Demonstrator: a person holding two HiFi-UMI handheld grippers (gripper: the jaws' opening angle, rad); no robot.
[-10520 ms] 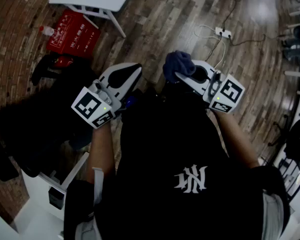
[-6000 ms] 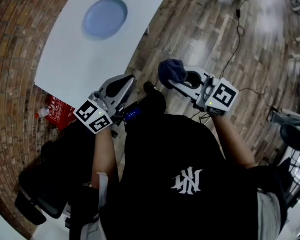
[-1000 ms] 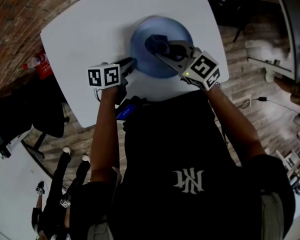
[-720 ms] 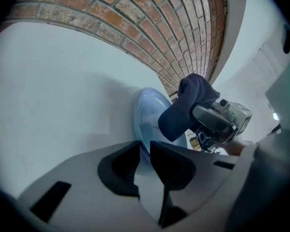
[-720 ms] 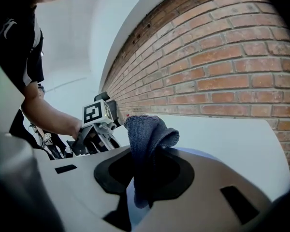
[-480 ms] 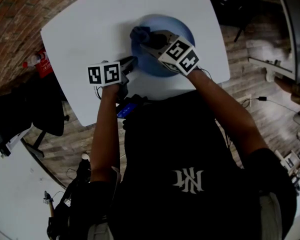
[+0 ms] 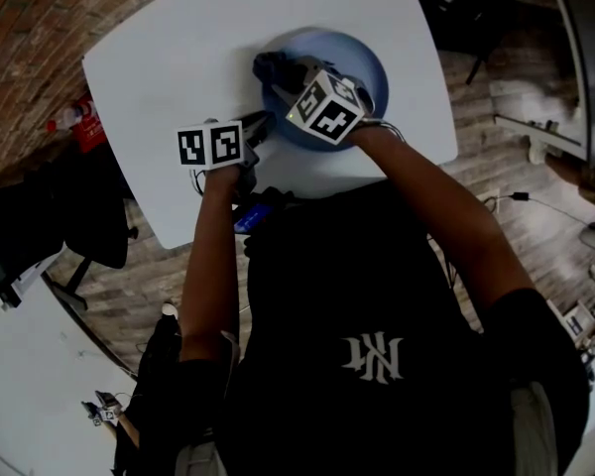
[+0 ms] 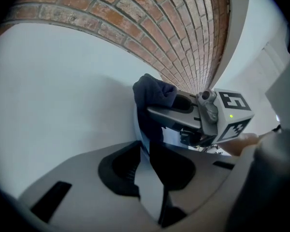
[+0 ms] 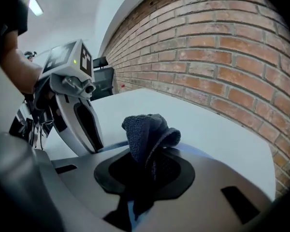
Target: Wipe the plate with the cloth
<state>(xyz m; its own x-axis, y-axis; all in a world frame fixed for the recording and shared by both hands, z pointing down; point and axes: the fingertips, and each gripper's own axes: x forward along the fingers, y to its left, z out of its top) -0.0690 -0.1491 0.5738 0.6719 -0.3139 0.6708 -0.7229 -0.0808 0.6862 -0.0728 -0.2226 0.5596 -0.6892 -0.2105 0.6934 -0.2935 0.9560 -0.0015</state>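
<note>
A blue plate (image 7: 372, 62) lies on the white table (image 7: 178, 48). My right gripper (image 7: 278, 72) is shut on a bunched dark blue cloth (image 7: 270, 66) and holds it at the plate's left part. In the right gripper view the cloth (image 9: 145, 129) sticks up between the jaws, with the plate's rim (image 9: 191, 148) just behind. My left gripper (image 7: 263, 122) sits at the plate's near-left edge. Its jaws have just been closing, and the plate's rim (image 8: 150, 178) is clamped between them. The left gripper view shows the cloth (image 8: 152, 93) close ahead.
A brick wall stands beyond the table's far edge. On the floor to the left are a red box (image 7: 79, 127) and a black chair (image 7: 40, 216). Dark furniture (image 7: 466, 8) stands off the table's right corner. White tabletop lies left of the plate.
My right gripper has carried the cloth leftward across the plate and lower, rolling so that its marker cube faces up. The left gripper has stayed at the plate's edge.
</note>
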